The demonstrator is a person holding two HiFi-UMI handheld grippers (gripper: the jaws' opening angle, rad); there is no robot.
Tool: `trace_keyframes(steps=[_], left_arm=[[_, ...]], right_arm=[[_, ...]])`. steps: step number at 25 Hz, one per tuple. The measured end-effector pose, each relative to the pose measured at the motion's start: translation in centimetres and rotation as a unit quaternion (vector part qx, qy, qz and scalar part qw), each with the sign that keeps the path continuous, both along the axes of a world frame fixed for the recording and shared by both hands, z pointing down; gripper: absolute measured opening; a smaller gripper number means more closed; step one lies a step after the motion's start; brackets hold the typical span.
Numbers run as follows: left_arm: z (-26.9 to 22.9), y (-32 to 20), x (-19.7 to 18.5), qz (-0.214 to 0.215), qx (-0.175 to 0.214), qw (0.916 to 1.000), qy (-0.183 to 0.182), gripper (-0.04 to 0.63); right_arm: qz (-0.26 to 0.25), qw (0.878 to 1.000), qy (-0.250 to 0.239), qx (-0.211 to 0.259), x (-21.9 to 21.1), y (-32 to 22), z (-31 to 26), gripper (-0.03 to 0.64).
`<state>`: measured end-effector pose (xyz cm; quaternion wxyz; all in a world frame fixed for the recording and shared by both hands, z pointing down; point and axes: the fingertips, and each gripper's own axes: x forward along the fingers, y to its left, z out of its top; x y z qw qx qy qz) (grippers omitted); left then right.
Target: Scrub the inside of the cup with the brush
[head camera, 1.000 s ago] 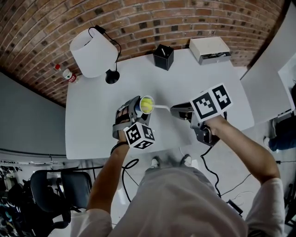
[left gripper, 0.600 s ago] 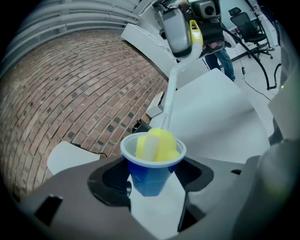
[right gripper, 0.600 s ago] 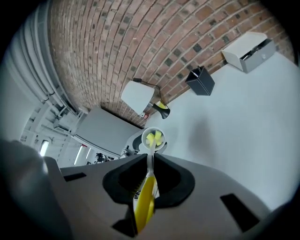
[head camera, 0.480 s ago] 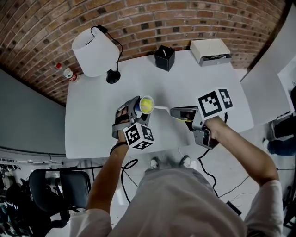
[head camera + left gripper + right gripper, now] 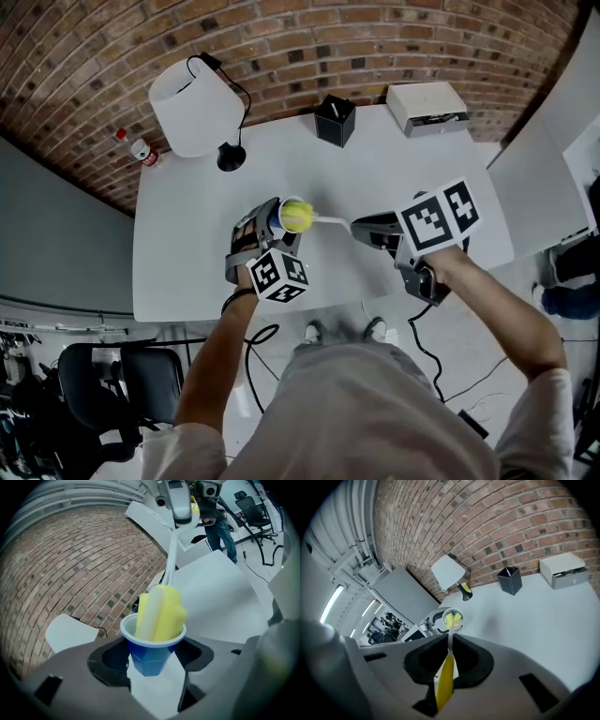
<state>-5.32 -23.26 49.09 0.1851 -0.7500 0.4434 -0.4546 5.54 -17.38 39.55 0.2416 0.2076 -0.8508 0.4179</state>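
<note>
My left gripper (image 5: 267, 230) is shut on a small blue cup with a white rim (image 5: 151, 649), held tipped on its side above the white table (image 5: 187, 244). The cup (image 5: 277, 217) opens toward the right. A brush with a yellow sponge head (image 5: 161, 612) sits in the cup's mouth, and its thin white stem (image 5: 170, 559) runs back to my right gripper (image 5: 180, 501). In the right gripper view the jaws are shut on the brush's yellow handle (image 5: 445, 685), with the sponge head (image 5: 453, 618) in the cup beyond. My right gripper (image 5: 367, 230) is to the cup's right.
On the table stand a white-shaded lamp (image 5: 195, 105) at the back left, a black pen holder (image 5: 334, 119) at the back middle and a white drawer box (image 5: 427, 105) at the back right. A small bottle (image 5: 137, 150) is beyond the table's left corner. A brick wall lies behind.
The right gripper has shifted slightly right and down. The cup and the left gripper have barely moved; the sponge head stays in the cup's mouth.
</note>
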Motion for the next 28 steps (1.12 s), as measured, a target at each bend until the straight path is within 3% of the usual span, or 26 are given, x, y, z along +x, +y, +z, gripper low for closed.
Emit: trace_keyframes(steps=[7, 10, 13, 17, 22, 24, 28], left_arm=[[0.5, 0.0, -0.9, -0.01, -0.013, 0.9998, 0.007, 0.305], [0.7, 0.1, -0.9, -0.01, -0.02, 0.9997, 0.012, 0.305], [0.9, 0.1, -0.7, -0.007, -0.025, 0.9996, 0.015, 0.305], [1.1, 0.2, -0.5, -0.002, -0.032, 0.9993, 0.02, 0.305], [1.1, 0.5, -0.1, 0.009, -0.043, 0.9986, 0.03, 0.305], [1.1, 0.6, 0.1, 0.015, -0.047, 0.9982, 0.036, 0.305], [1.2, 0.6, 0.2, 0.021, -0.057, 0.9971, 0.046, 0.305]], right_arm=[[-0.053, 0.993, 0.061, 0.087, 1.0, 0.4, -1.0, 0.031], [-0.092, 0.98, 0.099, 0.145, 1.1, 0.7, -1.7, 0.031], [-0.133, 0.958, 0.136, 0.213, 1.1, 0.8, -2.5, 0.031], [-0.185, 0.919, 0.179, 0.299, 0.9, 1.1, -3.5, 0.031], [-0.248, 0.859, 0.225, 0.386, 0.6, 1.8, -4.6, 0.031], [-0.274, 0.829, 0.244, 0.422, 0.5, 2.0, -4.9, 0.031], [-0.332, 0.757, 0.285, 0.484, 0.4, 2.7, -5.0, 0.031]])
